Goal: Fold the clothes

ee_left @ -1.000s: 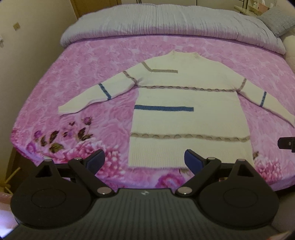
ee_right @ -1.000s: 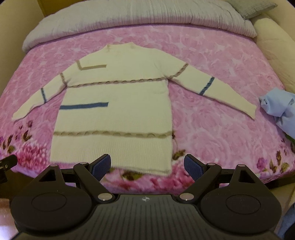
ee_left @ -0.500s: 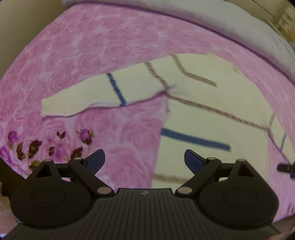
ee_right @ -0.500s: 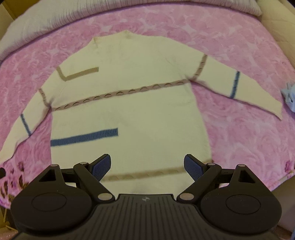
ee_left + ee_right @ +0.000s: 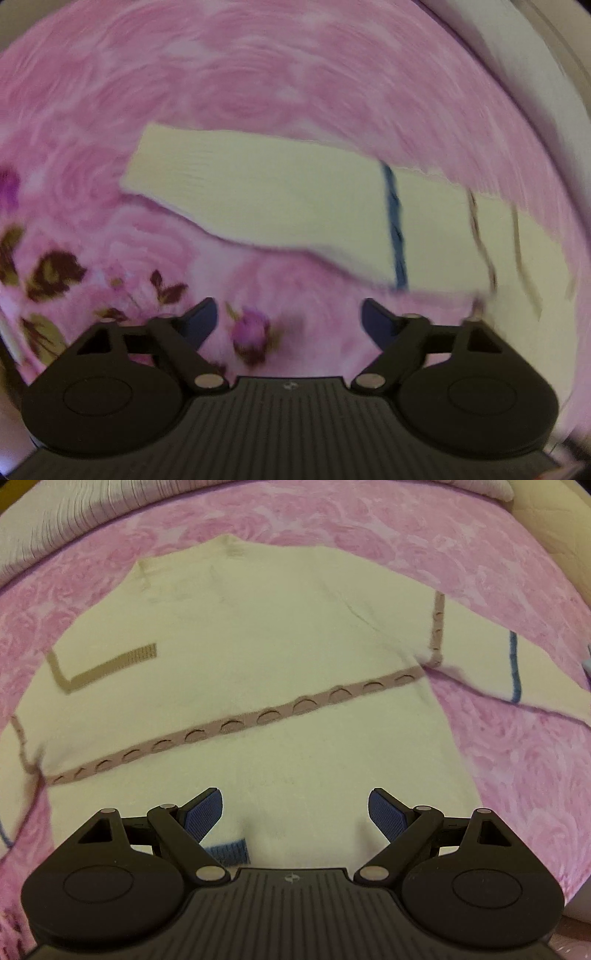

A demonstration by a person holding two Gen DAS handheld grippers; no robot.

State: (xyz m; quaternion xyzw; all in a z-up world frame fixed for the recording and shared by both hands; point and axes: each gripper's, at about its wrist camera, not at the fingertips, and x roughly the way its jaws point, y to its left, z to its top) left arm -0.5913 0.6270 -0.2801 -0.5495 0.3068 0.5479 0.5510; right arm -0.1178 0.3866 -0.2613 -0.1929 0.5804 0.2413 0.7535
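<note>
Bed (image 5: 509,760) is covered by a pink rose-print bedspread (image 5: 258,85), with darker printed flowers and leaves toward its near edge in the left wrist view. A pale ribbed blanket (image 5: 48,520) lies across the far end of the bed. Cream sweater (image 5: 258,638) lies flat and spread on the bedspread, neck toward the far end, both sleeves out to the sides. Markings on the body: a tan band with a row of oval openings running across the chest, a tan L-shaped stripe on the upper left of the picture, and a short blue stripe partly hidden behind the gripper body. One sleeve (image 5: 280,199) fills the middle of the left wrist view, lying flat, cuff end to the left, crossed by a narrow blue stripe; this view is motion-blurred. Left hand-held gripper (image 5: 289,320) is spread wide, nothing between its blue pads, above bare bedspread just short of the sleeve. Right hand-held gripper (image 5: 295,812) is likewise spread wide and empty, over the sweater body below the chest band.
</note>
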